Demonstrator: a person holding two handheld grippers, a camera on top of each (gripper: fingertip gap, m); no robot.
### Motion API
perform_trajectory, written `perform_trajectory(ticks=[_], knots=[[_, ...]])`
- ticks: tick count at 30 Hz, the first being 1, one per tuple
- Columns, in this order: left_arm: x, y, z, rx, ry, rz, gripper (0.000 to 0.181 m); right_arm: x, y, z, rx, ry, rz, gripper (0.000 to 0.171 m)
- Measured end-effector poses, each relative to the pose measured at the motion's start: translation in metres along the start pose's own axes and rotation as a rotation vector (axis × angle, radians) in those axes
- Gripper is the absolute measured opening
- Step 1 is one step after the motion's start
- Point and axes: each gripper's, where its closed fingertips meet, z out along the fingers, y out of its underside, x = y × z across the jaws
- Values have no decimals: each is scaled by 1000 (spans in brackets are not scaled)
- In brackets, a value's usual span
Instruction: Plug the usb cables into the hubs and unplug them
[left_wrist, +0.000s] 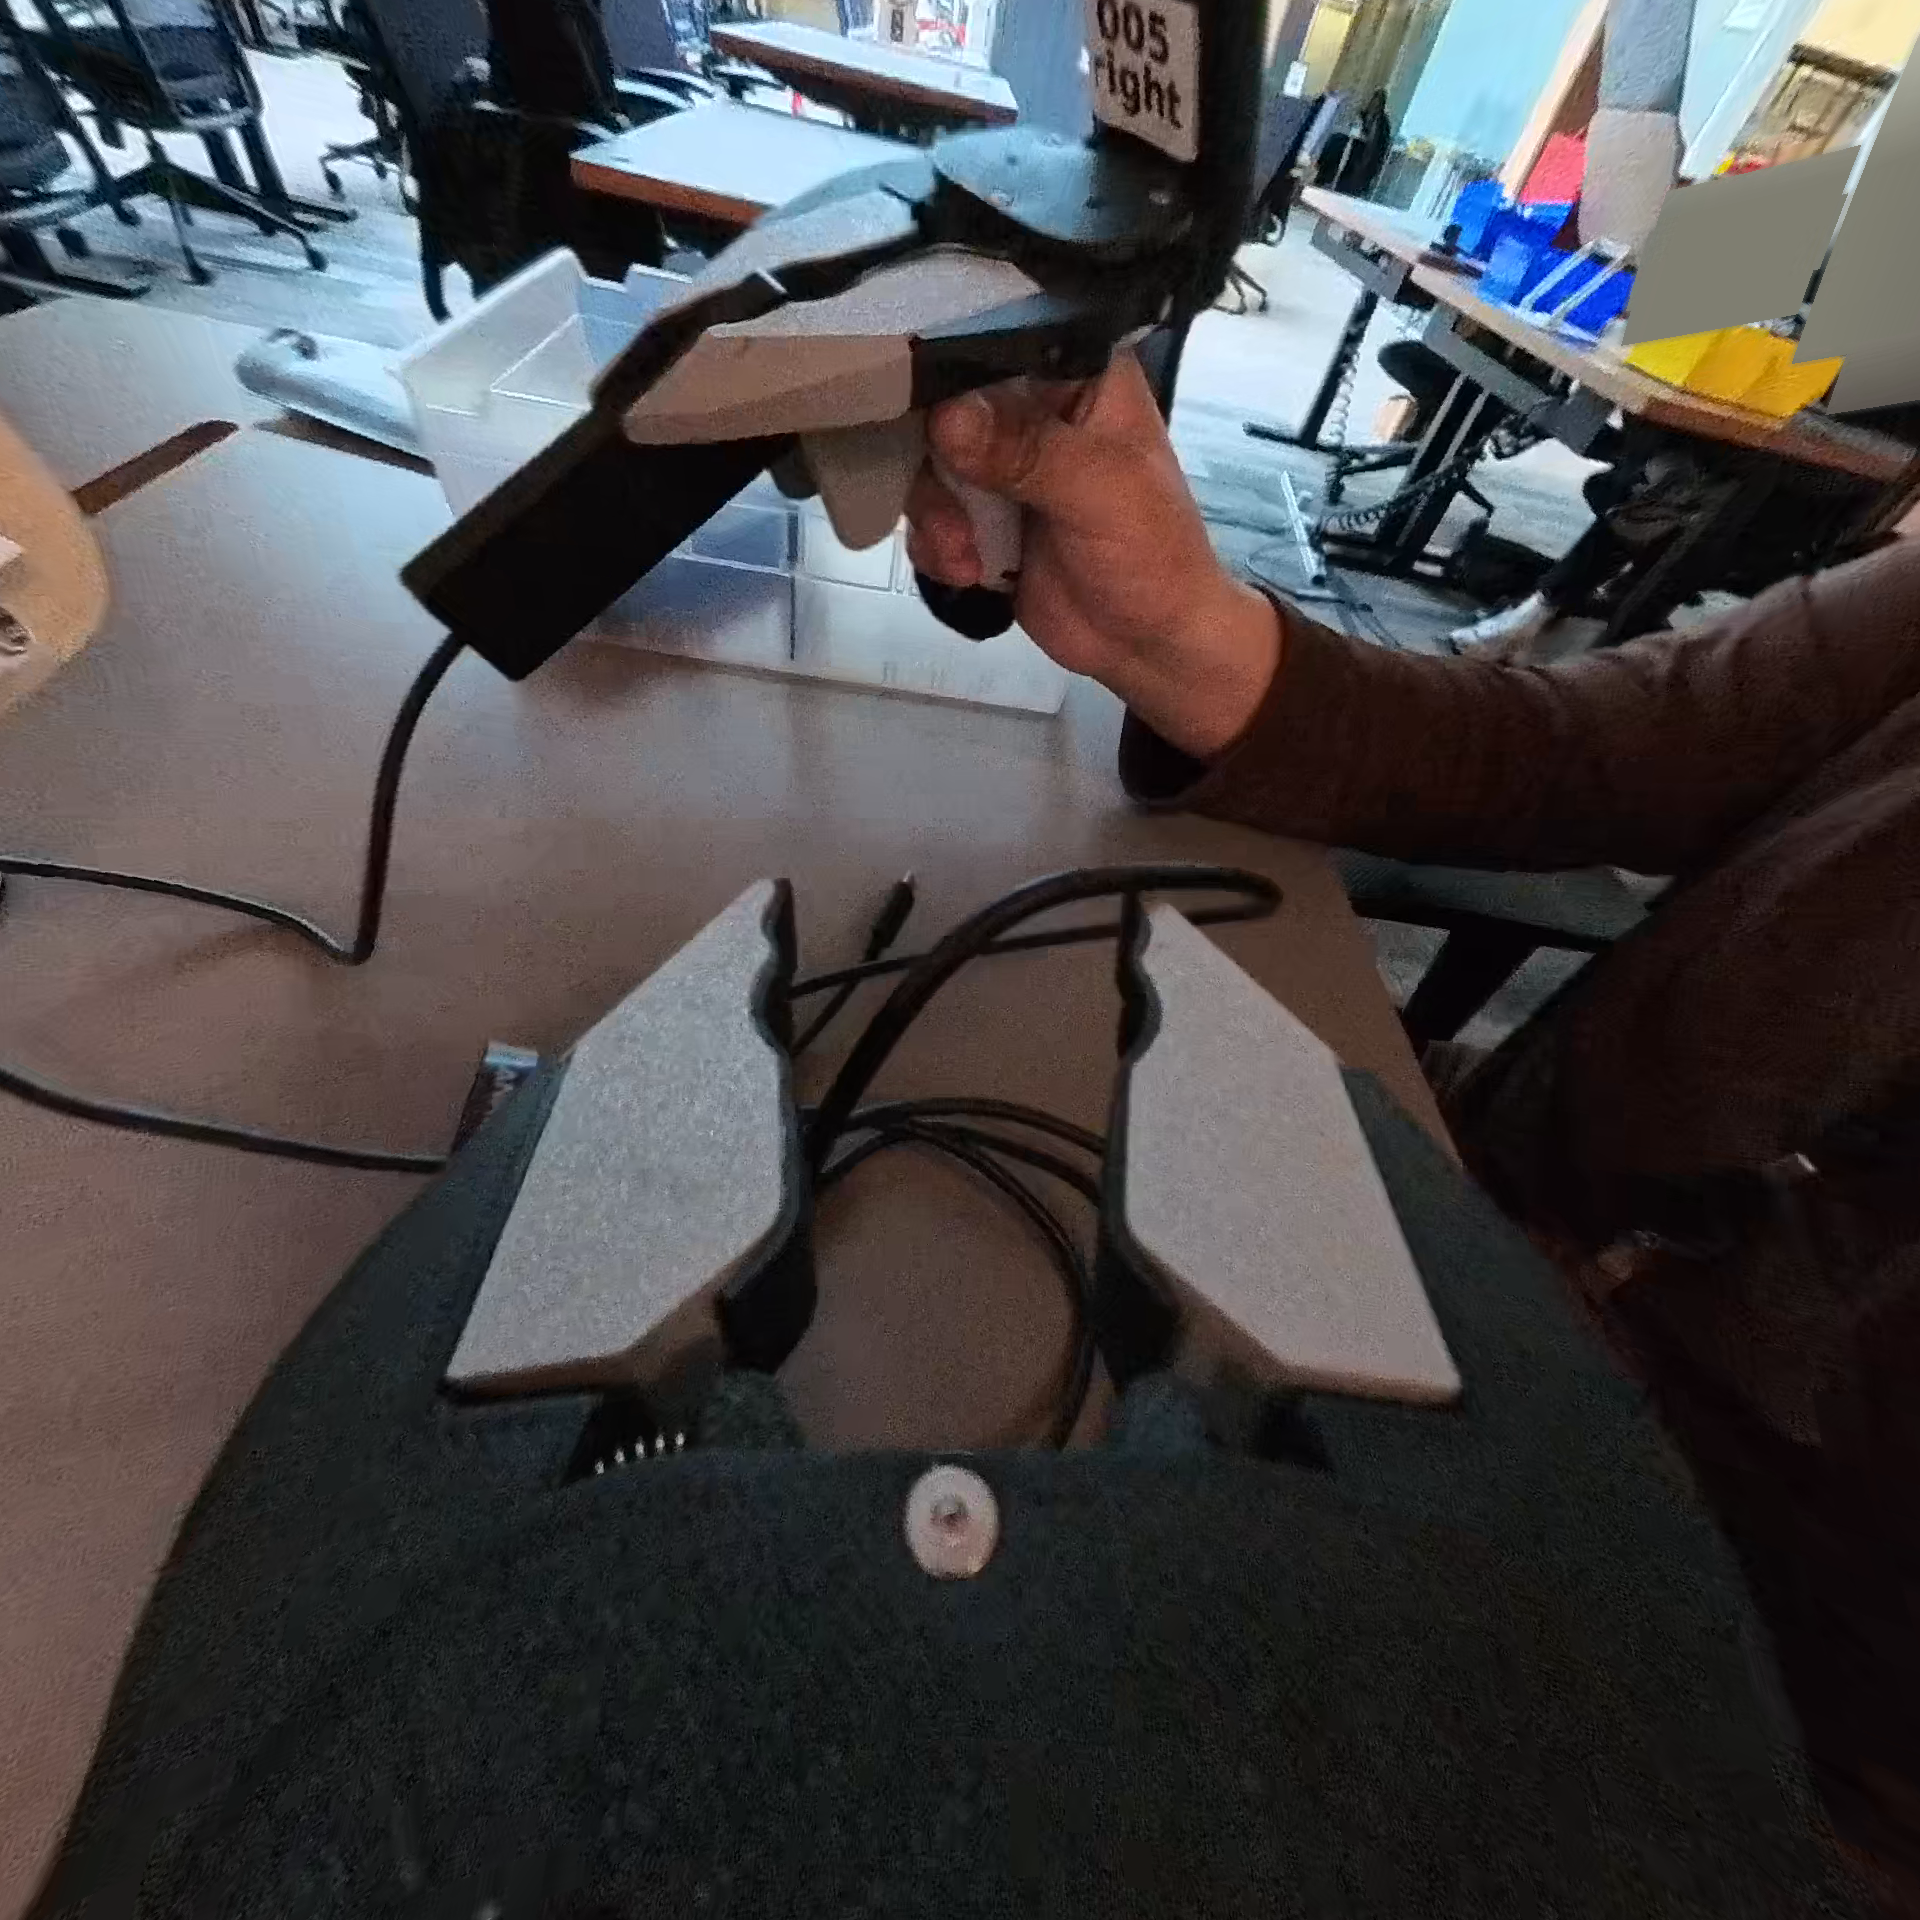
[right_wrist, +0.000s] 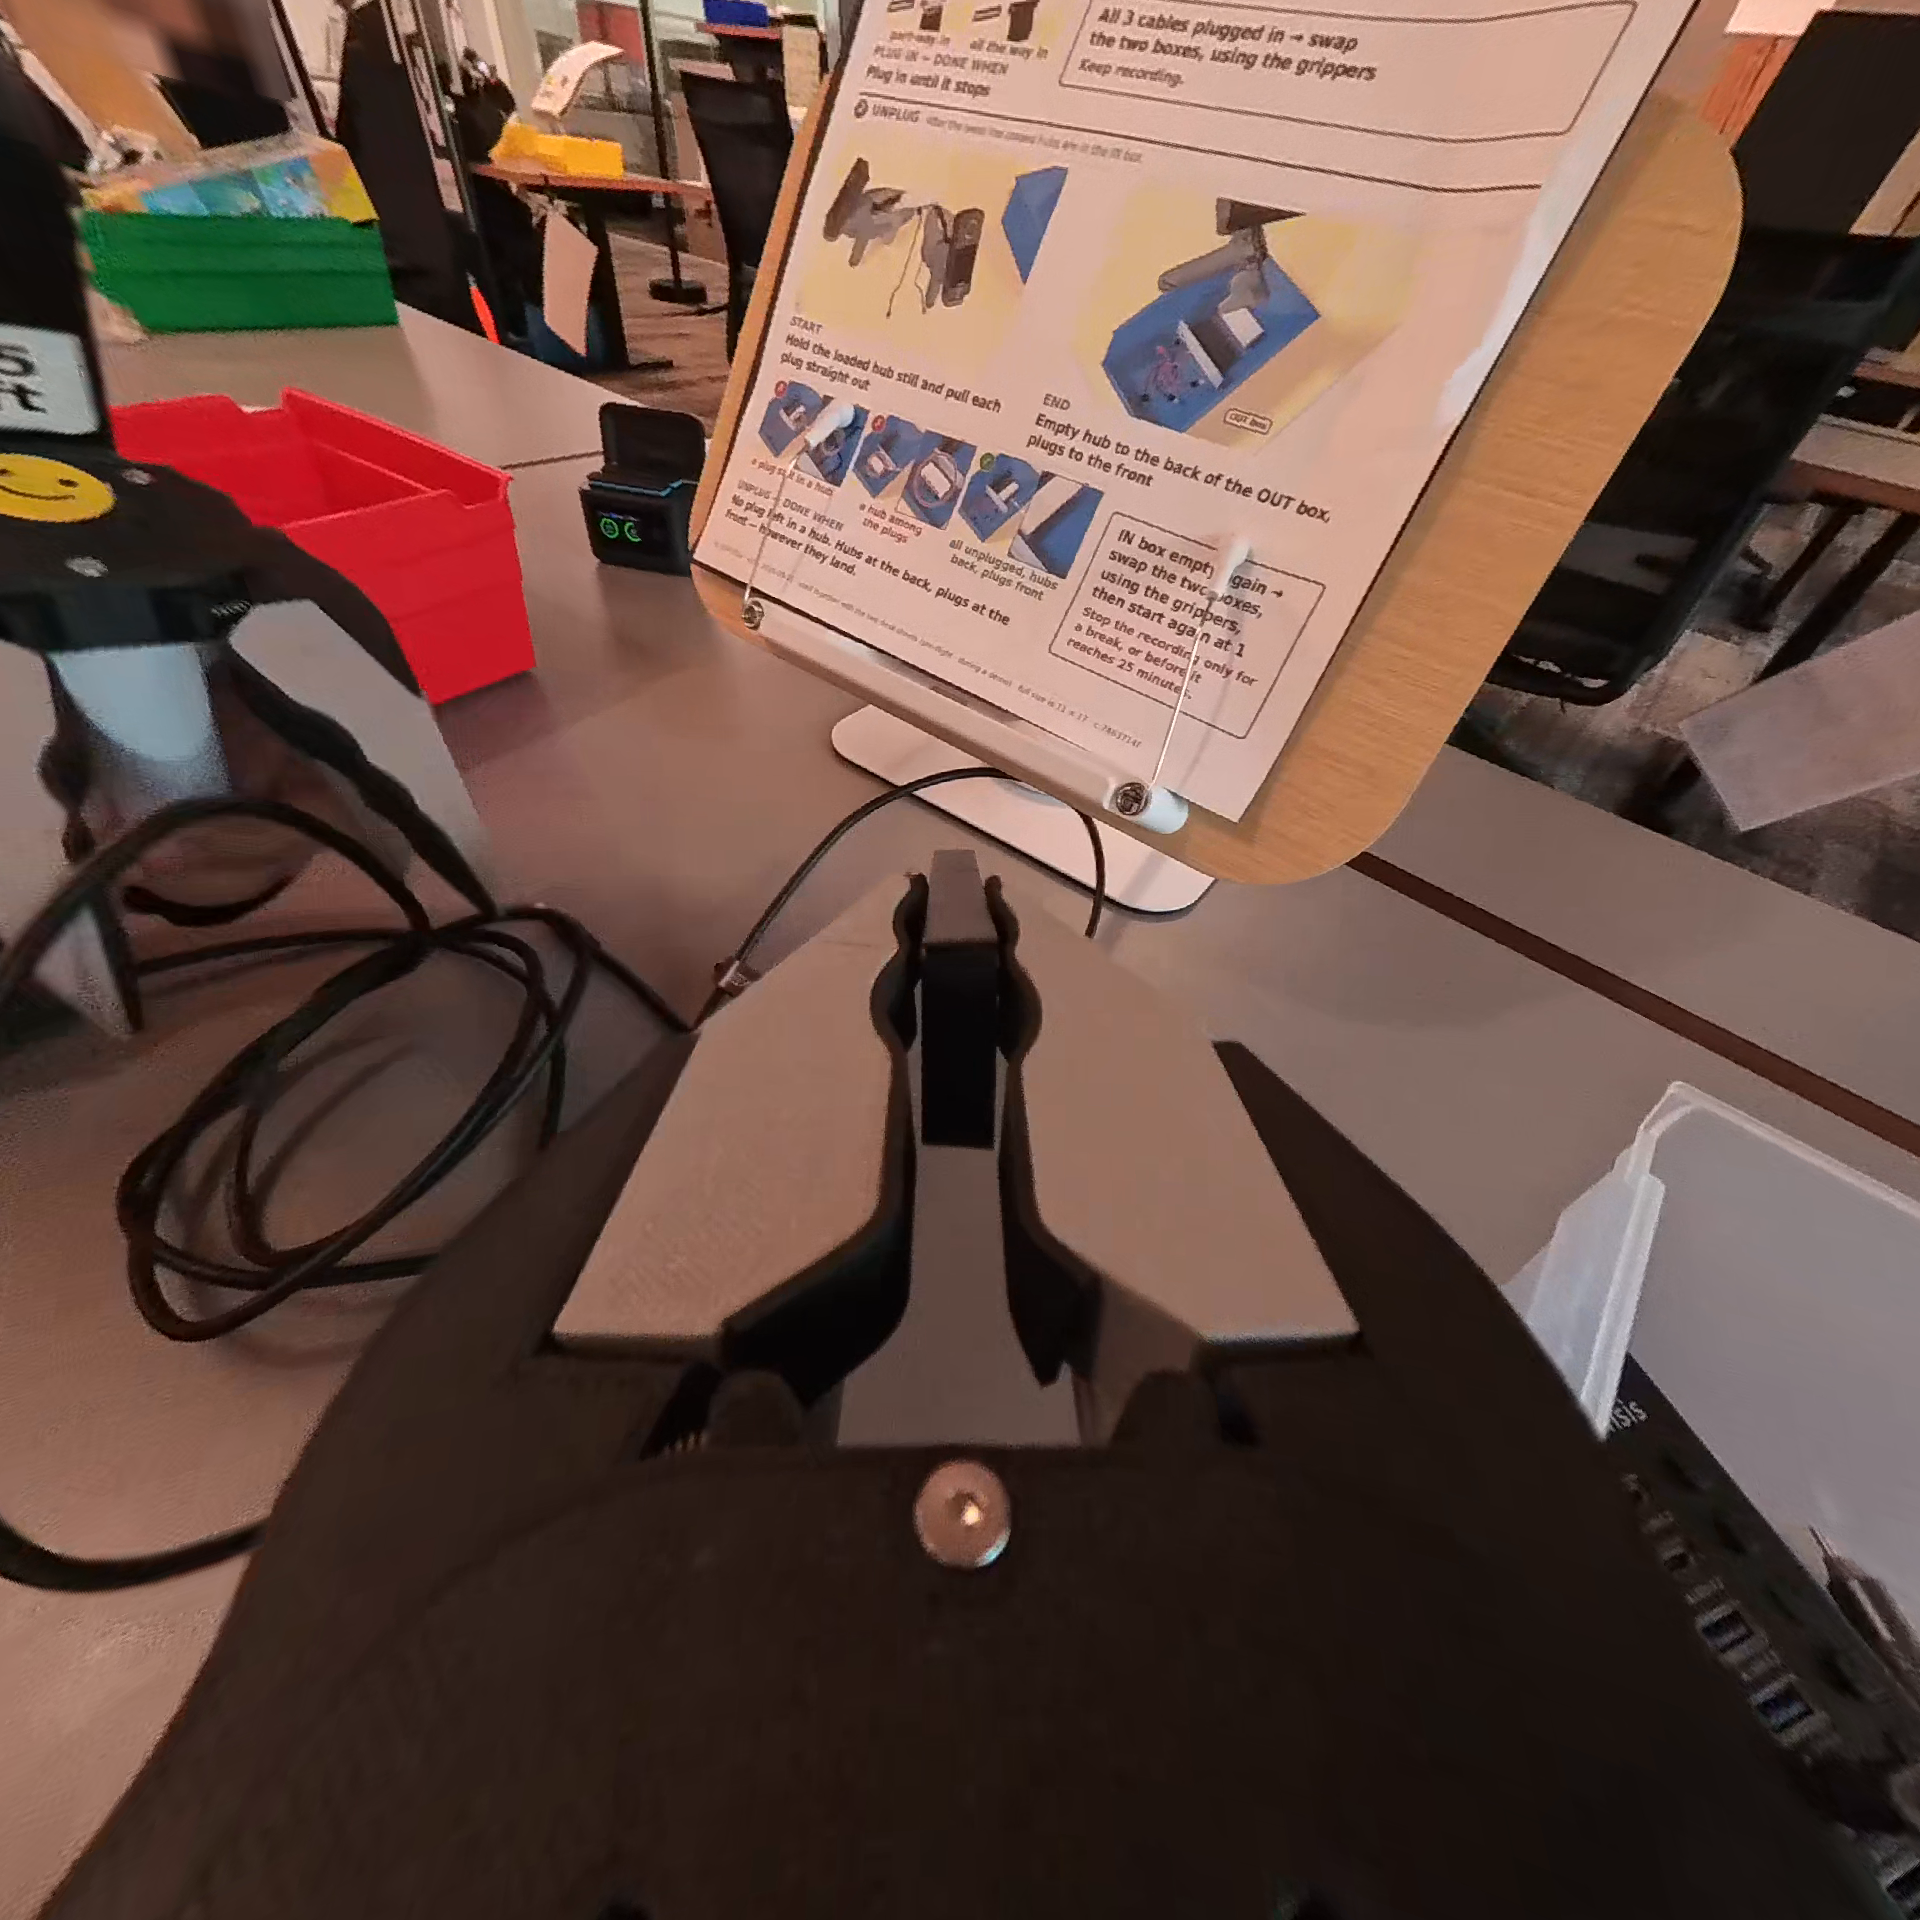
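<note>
My right gripper (right_wrist: 954, 896) is shut on a black USB hub (right_wrist: 954, 1039), which stands edge-on between its fingers. In the left wrist view the right gripper (left_wrist: 623, 407) holds the hub (left_wrist: 540, 566) tilted above the table, and the hub's own cable (left_wrist: 390, 790) hangs down to the tabletop. My left gripper (left_wrist: 956, 906) is open and empty, low over a loose coil of black USB cables (left_wrist: 977, 1132). One plug end (left_wrist: 896, 906) lies between its fingertips. The coil (right_wrist: 343, 1091) and the left gripper (right_wrist: 249, 831) above it also show in the right wrist view.
A clear plastic box (left_wrist: 748, 582) stands behind the hub; in the right wrist view (right_wrist: 1766, 1278) it holds another black hub (right_wrist: 1766, 1662). A red bin (right_wrist: 364, 520), a small black device (right_wrist: 639, 499) and an instruction sheet on a wooden stand (right_wrist: 1507, 623) stand on the table.
</note>
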Motion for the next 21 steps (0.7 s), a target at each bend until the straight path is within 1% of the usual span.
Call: perform_trajectory(ticks=[2, 4, 6, 8, 9, 11, 16, 18, 21], knots=[[-5, -7, -9, 58, -29, -53, 62, 2, 1, 0, -5, 22, -16, 7], [1, -8, -10, 53, 11, -104, 71, 4, 3, 2, -11, 43, -36, 7], [-8, 12, -6, -81, -63, -127, 73, 5, 6, 4, -18, 52, -40, 7], [-16, 33, -4, -221, -144, -84, 80, 3, 9, 7, -23, 38, -28, 7], [-20, 38, -5, -256, -185, -68, 81, 0, 10, 9, -23, 24, -23, 7], [-23, 42, -13, -274, -211, -99, 80, -9, 11, 12, -24, -12, -29, 7], [-56, 26, -60, -101, -365, -284, 76, -27, 18, 23, -67, -47, -92, 7], [-59, 19, -72, -34, -360, -310, 76, -31, 22, 26, -86, -55, -99, 7], [-59, 10, -76, 23, -352, -313, 75, -33, 25, 29, -98, -67, -103, 7]])
